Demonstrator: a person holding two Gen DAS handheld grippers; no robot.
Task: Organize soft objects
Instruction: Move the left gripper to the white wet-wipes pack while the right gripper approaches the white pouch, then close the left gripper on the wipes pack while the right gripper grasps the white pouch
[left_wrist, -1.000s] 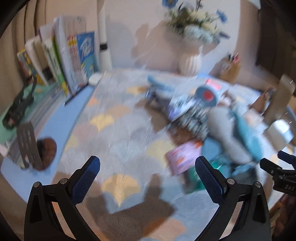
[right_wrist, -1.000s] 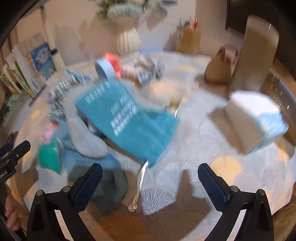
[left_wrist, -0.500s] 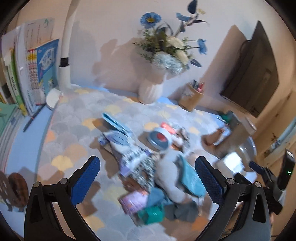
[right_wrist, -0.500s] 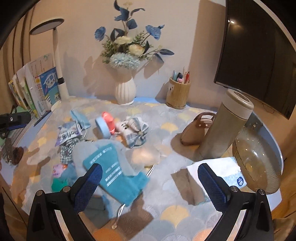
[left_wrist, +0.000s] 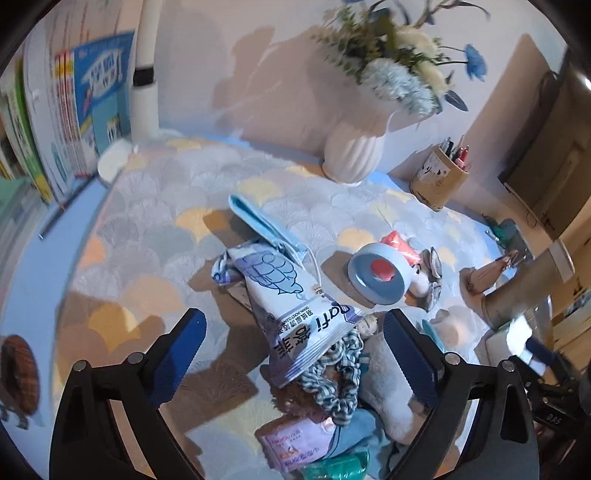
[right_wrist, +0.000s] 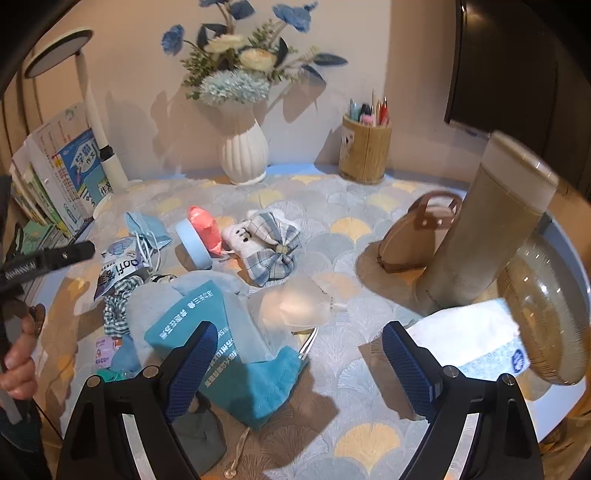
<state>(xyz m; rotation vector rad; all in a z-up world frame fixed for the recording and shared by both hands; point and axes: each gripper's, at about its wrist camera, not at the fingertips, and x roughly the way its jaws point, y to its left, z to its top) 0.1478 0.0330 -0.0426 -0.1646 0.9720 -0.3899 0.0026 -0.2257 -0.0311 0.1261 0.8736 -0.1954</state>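
A heap of soft things lies on the scallop-patterned mat. In the left wrist view my open, empty left gripper (left_wrist: 295, 350) hovers over a white printed pouch (left_wrist: 295, 306), a checked scrunchie (left_wrist: 336, 380), a blue face mask (left_wrist: 258, 221) and a grey plush (left_wrist: 388, 391). In the right wrist view my open, empty right gripper (right_wrist: 299, 358) hovers above a teal drawstring bag (right_wrist: 236, 354). Beyond it lie a translucent pouch (right_wrist: 295, 306), a checked plush toy (right_wrist: 269, 243) and the face mask (right_wrist: 146, 227).
A white vase (right_wrist: 243, 155), pencil cup (right_wrist: 365, 151), tall tumbler (right_wrist: 487, 229), brown pouch (right_wrist: 417, 232), glass bowl (right_wrist: 546, 314) and tissue pack (right_wrist: 476, 343) stand around the mat. Books (left_wrist: 74, 107) and a lamp post (left_wrist: 146, 74) line the left. A blue tape roll (left_wrist: 376, 273) lies mid-mat.
Both grippers have moved in closer over the heap; the left view has swung from the room back down onto the printed pouch. Both stay open and empty.
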